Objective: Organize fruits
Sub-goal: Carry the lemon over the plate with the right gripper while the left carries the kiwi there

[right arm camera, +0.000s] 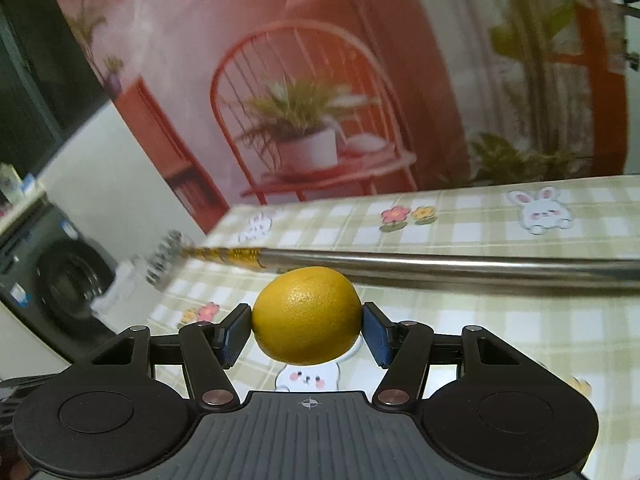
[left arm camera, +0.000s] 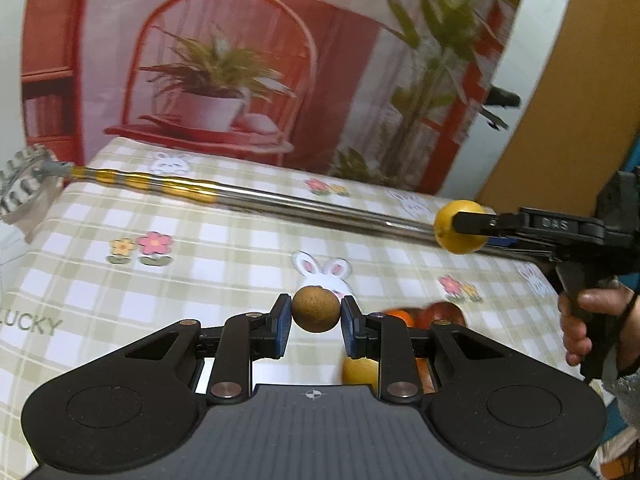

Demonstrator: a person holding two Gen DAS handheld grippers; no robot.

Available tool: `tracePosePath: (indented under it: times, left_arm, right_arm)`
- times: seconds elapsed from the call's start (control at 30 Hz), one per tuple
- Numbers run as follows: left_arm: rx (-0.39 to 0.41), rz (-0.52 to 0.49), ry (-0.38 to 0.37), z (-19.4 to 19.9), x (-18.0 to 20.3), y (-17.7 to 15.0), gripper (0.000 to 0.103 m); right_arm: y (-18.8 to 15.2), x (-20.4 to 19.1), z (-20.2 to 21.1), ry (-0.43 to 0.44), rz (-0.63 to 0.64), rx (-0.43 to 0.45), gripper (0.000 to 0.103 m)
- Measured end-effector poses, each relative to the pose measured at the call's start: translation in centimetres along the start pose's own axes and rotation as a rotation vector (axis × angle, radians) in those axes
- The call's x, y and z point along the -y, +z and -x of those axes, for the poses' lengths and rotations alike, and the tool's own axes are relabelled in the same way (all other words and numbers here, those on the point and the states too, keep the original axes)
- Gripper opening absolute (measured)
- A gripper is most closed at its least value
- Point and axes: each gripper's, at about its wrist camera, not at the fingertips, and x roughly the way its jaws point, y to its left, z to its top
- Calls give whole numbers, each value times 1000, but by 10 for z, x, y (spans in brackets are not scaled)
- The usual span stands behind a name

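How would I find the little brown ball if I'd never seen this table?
Start at the checked tablecloth with bunnies and flowers. Just above it, the left gripper is shut on a small brown fruit. It is dull, rough and round, unlike the bigger shiny yellow lemon held in the right gripper.

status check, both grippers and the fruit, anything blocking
Left gripper shut on small round brown fruit. Right gripper shut on yellow lemon, lifted off checked tablecloth. Long metal pole lies across the table ahead.
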Motion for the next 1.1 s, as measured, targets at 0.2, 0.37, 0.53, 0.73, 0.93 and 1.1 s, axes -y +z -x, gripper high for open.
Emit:
tracePosePath:
  times: [0.2,0.37,0.53,0.73,0.93,1.1]
  left_arm:
    - [-60,-63,-69,-15,39,-9,28]
    - [-103,-122,-125,-25,71,-19,28]
    - [-154,-160,-156,-37,93,-28,28]
    - [-214,-182,-174,-53,107,-39,28]
    - [-245,-217,-170,-67,117,-43,28]
    - [-250,-245,-152,-71,122,-45,28]
  right_arm:
    - [-37,16,59,-56,25,81,56]
    - [-75,13,86,-59,54,106,56]
    - [-96,23,105,-20,-12,141,56]
    - [-112,29,116,-33,8,134,56]
    - [-121,37,122,-26,-19,145,56]
    - [-124,41,126,-28,-22,154,56]
